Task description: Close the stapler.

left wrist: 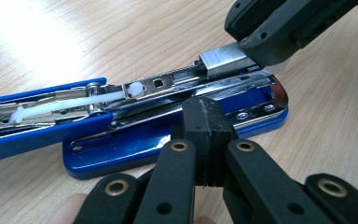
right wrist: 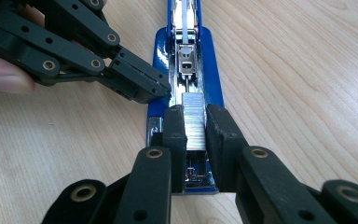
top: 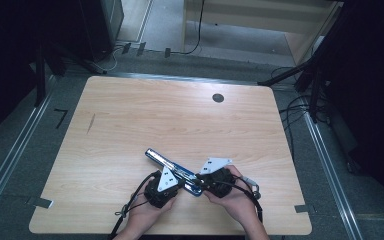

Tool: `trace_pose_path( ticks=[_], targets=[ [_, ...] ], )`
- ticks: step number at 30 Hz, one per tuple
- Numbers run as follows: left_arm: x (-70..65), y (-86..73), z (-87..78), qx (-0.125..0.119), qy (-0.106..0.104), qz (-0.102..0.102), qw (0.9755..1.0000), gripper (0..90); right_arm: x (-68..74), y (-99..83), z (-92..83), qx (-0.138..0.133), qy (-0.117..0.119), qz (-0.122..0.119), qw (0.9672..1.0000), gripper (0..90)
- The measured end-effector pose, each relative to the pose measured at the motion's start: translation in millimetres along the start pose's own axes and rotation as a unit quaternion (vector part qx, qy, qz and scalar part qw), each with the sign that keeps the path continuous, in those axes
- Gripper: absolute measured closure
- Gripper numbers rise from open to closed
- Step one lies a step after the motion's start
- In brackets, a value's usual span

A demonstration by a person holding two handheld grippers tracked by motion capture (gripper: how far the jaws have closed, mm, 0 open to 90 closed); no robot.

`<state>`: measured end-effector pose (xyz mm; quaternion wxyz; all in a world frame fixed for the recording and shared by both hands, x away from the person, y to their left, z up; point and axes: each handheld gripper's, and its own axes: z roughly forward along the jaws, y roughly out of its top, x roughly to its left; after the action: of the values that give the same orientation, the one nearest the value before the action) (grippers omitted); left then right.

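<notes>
While stapler (top: 172, 171) lies diagonally, right claw (right wrist: 196, 128) clamps staples (right wrist: 194, 122), left claw (left wrist: 205, 140) together.

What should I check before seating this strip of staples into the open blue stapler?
1. Stapler open, its loading channel exposed: ok.
2. Right hand-held gripper shut on the staple strip, a pad on each side: ok.
3. Strip in line with the channel: ok in the right gripper view, where it lies along the rail.
4. Left hand-held gripper shut, its tip against the side of the stapler base to steady it: ok.
5. Strip fully down in the channel: cannot tell; the pads hide its lower edge.
6. White pusher back, clear of the strip: ok.
</notes>
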<state>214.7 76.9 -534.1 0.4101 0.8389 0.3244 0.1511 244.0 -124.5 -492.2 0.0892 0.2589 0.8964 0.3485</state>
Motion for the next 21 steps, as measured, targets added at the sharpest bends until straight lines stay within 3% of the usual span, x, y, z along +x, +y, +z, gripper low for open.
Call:
trace_pose_path(
  ticks=[21],
  targets=[
    [0.0,0.0,0.0,0.000,0.000,0.000,1.0000,90.0,-0.2,1.5,-1.2,-0.005,0.006,0.006,1.0000,79.9]
  ],
)
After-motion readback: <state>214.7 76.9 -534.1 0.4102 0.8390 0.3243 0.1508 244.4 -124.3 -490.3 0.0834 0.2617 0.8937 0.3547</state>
